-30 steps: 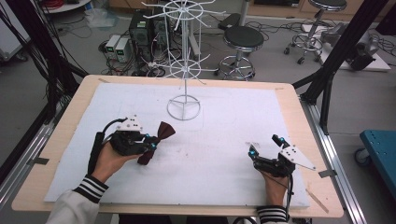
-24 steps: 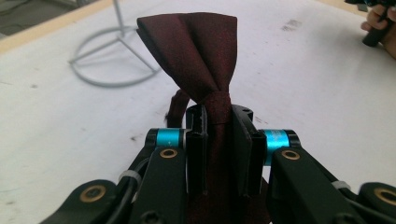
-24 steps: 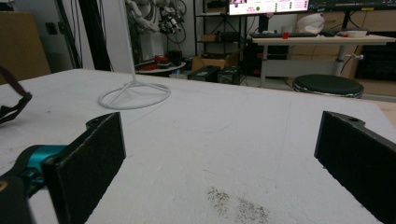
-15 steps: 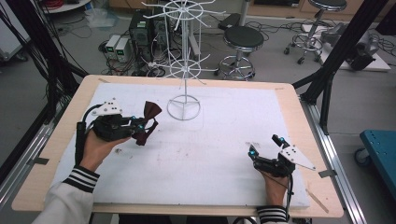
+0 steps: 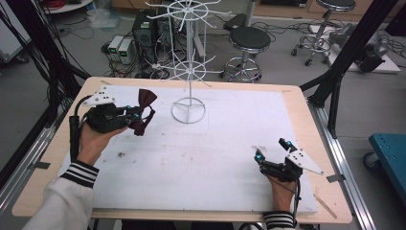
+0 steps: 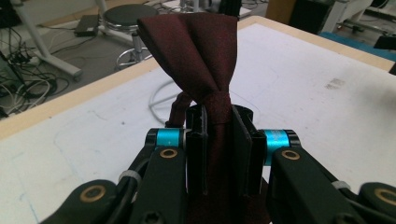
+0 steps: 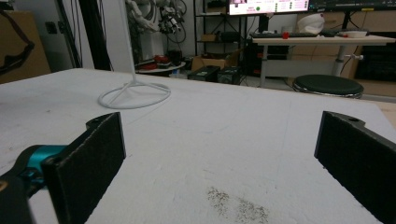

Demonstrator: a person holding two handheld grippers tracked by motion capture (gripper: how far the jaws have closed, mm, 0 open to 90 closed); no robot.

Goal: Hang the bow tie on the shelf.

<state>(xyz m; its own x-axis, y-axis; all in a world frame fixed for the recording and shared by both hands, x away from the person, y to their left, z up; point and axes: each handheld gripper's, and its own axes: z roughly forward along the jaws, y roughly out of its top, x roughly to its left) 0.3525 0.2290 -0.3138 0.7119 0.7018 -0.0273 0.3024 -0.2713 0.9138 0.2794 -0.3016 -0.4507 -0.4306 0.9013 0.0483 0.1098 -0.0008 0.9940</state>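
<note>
left gripper (image 5: 139,114) clamps a dark red bow tie (image 6: 196,56).
right gripper (image 5: 270,151) rests on the table (image 5: 191,158), jaws wide, empty; wire stand (image 5: 188,109) seemingly just beyond the tie.

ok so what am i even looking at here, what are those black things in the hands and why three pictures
There is no robot here. A person sits at a table and holds a hand-operated clamp tool, called a gripper, in each hand. Each has two black jaws.

The high view looks down on the table from above the person. The other two pictures come from small cameras riding on the grippers, looking along their jaws.

The left gripper is shut on a dark red bow tie, pinched at its knot and lifted off the surface. The right gripper sits low near the table's front right corner with its jaws wide apart and nothing between them.

On the white mat that covers the wooden table stands a white wire display rack with a round base and hooked arms higher up. There are also a few small dark smudges on the mat.
</note>
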